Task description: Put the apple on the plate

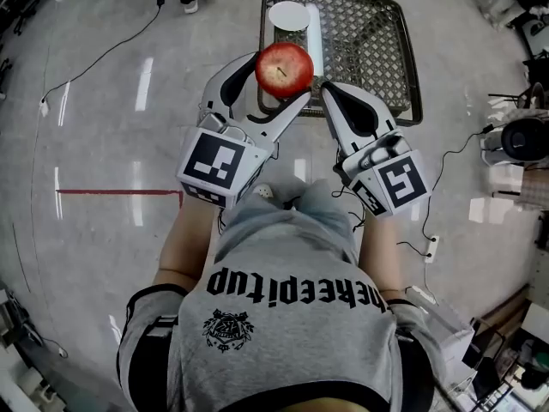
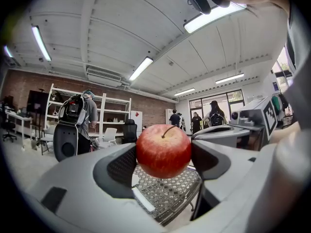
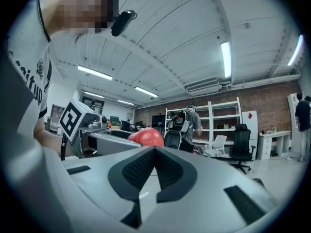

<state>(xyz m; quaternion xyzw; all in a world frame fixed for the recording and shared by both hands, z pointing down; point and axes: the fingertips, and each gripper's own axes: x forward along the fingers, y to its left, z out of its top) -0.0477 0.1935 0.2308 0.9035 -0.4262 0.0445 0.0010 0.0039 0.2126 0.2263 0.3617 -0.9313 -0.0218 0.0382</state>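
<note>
Apple (image 2: 164, 151), firm, round and likely slick-skinned, sits pinched across its widest middle by the left gripper (image 1: 276, 81); right gripper (image 3: 154, 152) is closed, empty.

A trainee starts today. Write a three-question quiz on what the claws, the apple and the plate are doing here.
1. True or false: the left claw is shut on the round red apple.
2. Pick one. The round white plate lies on: A, the black wire-mesh rack; B, a blue cloth; C, a cardboard box.
3. Fill the gap: the right claw holds nothing, and its jaws are ____.

Key: 1 true; 2 A; 3 shut.
</note>
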